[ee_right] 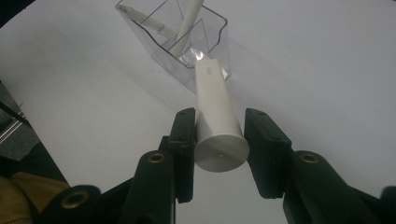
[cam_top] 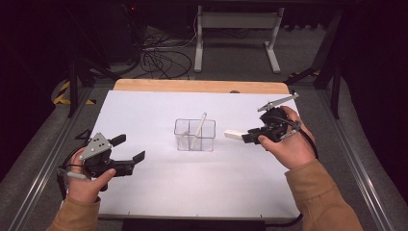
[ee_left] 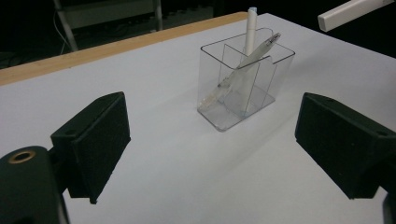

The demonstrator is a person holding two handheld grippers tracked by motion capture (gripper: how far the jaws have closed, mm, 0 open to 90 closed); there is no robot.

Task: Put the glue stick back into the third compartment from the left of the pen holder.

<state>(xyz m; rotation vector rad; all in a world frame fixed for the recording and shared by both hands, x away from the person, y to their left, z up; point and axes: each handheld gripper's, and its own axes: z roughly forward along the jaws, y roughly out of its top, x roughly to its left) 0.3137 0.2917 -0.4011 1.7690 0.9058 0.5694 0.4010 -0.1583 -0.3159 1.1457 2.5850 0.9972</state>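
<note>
I see the white table top [cam_top: 159, 202] spread under both of my grippers, the biggest thing here. Ahead of the left gripper [cam_top: 131, 149], and between it and the right one, stands the clear plastic box [cam_top: 195, 135], split into compartments. My left gripper sits low at the near left with its jaws spread wide and nothing between them; from its own view the box [ee_left: 245, 88] stands straight ahead, well apart from the pads. My right gripper [ee_right: 219, 140] is clenched on a white tube [ee_right: 215, 112], the cap end sitting between the pads and the flat tail pointing forward toward the box [ee_right: 187, 46]. In the high view the tube [cam_top: 234, 135] hangs just beside the box's right side, clear of it. Two pens [ee_left: 250, 42] lean inside the box.
</note>
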